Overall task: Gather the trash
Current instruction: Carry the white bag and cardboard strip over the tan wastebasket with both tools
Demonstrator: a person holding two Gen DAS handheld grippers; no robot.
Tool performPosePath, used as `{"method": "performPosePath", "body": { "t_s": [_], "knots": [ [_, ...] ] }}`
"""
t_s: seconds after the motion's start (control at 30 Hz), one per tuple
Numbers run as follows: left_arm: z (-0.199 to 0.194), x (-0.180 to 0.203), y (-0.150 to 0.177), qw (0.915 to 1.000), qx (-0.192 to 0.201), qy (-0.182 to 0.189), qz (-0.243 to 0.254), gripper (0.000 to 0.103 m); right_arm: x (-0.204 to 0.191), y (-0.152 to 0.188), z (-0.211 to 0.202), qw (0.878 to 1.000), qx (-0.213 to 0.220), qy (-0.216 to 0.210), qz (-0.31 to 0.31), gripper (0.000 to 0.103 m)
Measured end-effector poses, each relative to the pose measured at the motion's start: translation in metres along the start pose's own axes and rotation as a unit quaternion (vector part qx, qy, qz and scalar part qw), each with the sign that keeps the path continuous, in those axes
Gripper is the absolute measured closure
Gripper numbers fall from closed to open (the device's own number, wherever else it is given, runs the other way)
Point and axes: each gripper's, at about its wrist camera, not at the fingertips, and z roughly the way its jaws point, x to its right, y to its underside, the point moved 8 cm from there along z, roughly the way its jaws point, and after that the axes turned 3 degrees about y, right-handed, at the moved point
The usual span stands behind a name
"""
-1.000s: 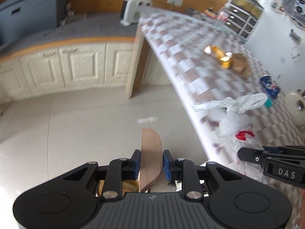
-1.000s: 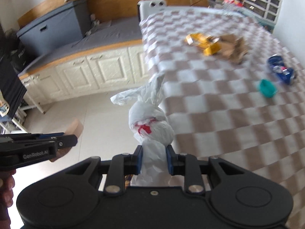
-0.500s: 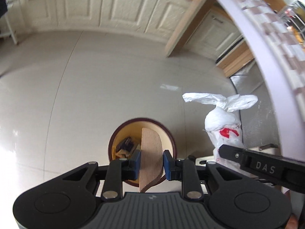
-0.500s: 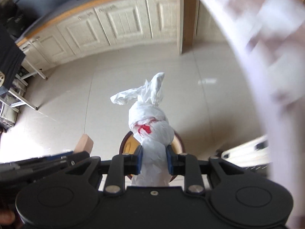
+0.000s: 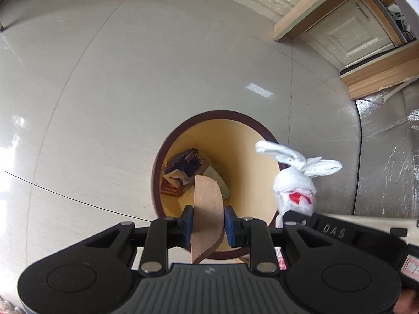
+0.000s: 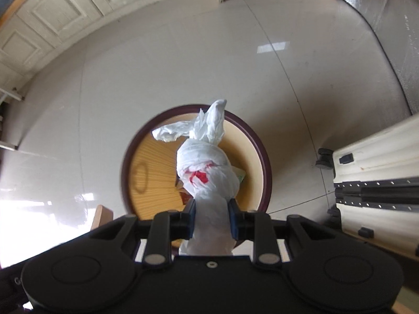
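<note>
A: We had the left gripper (image 5: 207,225) pointed steeply down, jaws clenched on a curved wooden piece (image 5: 207,214), and that piece hung right over the open mouth of the round bin (image 5: 167,146).

B: And on our other side the right gripper (image 6: 212,219) was grasping the knotted white plastic bag (image 6: 207,172) by its lower end, with the bag's tied ears reaching across the far rim of the bin (image 6: 264,157).

A: In the left view the white bag (image 5: 296,185) sat just past the bin's right rim, so we had both loads crowding one opening.

B: The maroon rim was clear all round. Down inside we saw crumpled wrappers (image 5: 183,167) against the yellow wall, with bare bottom beside them.

A: Around the bin we had open tiled floor (image 5: 104,91) to the left and beyond.

B: Our right was tighter: a cream wheeled case (image 6: 371,183) stood near the bin, and cabinet doors (image 6: 52,21) closed off the far edge.
</note>
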Motion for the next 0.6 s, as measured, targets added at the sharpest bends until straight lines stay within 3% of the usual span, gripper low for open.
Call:
{"method": "performPosePath", "body": {
  "t_s": [0.2, 0.5, 0.57, 0.6],
  "knots": [
    [0.045, -0.002, -0.004, 0.9991, -0.014, 0.007, -0.041, 0.077, 0.005, -0.011, 0.031, 0.999, -0.019, 0.014, -0.049, 0.076],
    [0.082, -0.013, -0.002, 0.9972, -0.032, -0.019, -0.064, 0.076, 0.002, -0.024, 0.05, 0.992, -0.045, 0.015, -0.114, 0.076],
    [0.088, -0.016, -0.005, 0.9966, -0.031, -0.019, -0.074, 0.069, 0.002, -0.026, 0.055, 0.992, -0.047, 0.007, -0.117, 0.076],
    [0.09, -0.017, -0.006, 0.9965, -0.033, -0.023, -0.074, 0.056, 0.001, -0.028, 0.057, 0.992, -0.045, 0.004, -0.121, 0.075]
  ]
}}
